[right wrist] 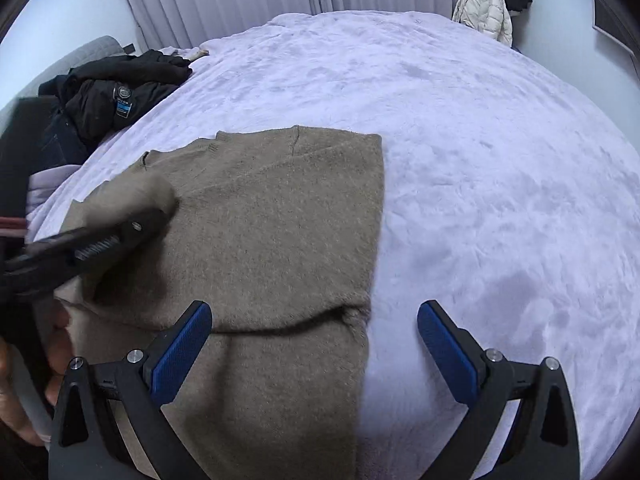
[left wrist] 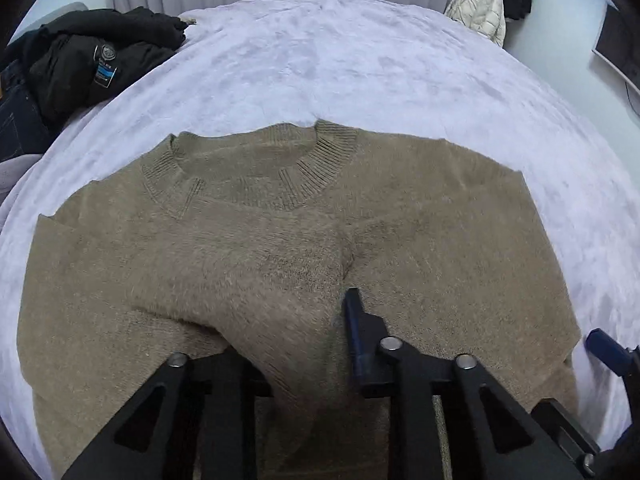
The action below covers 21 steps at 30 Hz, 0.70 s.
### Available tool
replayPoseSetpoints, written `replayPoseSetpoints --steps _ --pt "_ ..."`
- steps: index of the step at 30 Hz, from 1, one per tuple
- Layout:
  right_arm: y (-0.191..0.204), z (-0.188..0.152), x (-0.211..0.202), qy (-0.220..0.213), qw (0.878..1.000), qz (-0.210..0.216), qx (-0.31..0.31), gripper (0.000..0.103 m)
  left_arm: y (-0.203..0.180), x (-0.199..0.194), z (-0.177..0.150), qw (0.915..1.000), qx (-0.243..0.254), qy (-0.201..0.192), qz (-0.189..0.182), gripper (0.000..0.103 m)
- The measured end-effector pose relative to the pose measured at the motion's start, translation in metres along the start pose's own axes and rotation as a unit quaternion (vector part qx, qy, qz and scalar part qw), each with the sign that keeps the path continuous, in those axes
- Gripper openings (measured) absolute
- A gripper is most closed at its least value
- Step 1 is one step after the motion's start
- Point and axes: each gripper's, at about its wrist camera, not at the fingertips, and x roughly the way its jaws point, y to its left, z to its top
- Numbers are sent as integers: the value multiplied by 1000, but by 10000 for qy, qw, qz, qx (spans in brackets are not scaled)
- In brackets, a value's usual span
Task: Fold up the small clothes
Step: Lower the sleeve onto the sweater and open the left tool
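Observation:
A tan knitted sweater point(left wrist: 440, 220) lies flat on the lavender bed cover point(left wrist: 360, 60), its ribbed collar point(left wrist: 320, 168) toward the far side. One sleeve point(left wrist: 260, 288) is drawn across the chest and drapes between the jaws of my left gripper point(left wrist: 296, 320). Only its right finger point(left wrist: 356, 332) shows; the cloth hides the other. The jaws stand apart. In the right wrist view the left gripper point(right wrist: 156, 220) is blurred, with the sleeve over its tip. My right gripper point(right wrist: 316, 344) hangs wide open over the sweater's point(right wrist: 280, 220) right edge, with nothing gripped.
A heap of black jackets point(left wrist: 100, 60) point(right wrist: 120, 88) lies at the bed's far left. A white puffer coat point(left wrist: 480, 8) point(right wrist: 484, 12) hangs at the back right before pale curtains. Bare bed cover point(right wrist: 500, 160) spreads right of the sweater. A person's hand point(right wrist: 24, 380) shows at lower left.

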Motion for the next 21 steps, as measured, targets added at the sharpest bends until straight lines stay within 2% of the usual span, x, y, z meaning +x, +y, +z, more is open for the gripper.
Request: replayPoseSetpoints --steps 1,2,3,5,8,12,13,15,17,20,21 --pt "-4 -3 -2 -14 10000 81 8 102 -4 -4 -2 9999 55 -122 44 54" --pt "-7 -6 -3 -35 9999 157 13 102 -8 -12 -3 9996 98 -237 118 87" --pt "-9 -8 -4 -51 9997 231 18 102 -9 -20 -4 9991 95 -398 113 101" --pt "-11 -10 -4 -79 9994 325 25 102 -5 -41 -4 9969 72 -772 -137 101" --pt "-7 -9 -5 -122 9991 415 -37 102 16 -68 0 9935 -36 -877 -724 101" --pt "6 -9 -12 -207 9979 553 -280 102 71 -95 -8 9854 -616 -1212 -1023 101" --pt "11 -9 -14 -241 9974 586 -353 102 89 -94 -9 9843 -810 -1246 -950 101" --pt "23 -4 -16 -288 9963 634 -498 103 125 -88 -19 9823 -1251 -1267 -577 101" --pt "37 5 -14 -318 9955 658 -603 103 157 -70 -32 9788 -1712 -1060 -373 101" --pt "74 20 -5 -270 9929 778 -860 103 188 -40 -53 9699 -2252 -768 -524 101" --pt "92 26 1 -212 9914 811 -1001 103 192 -33 -61 9681 -2285 -805 -640 101"
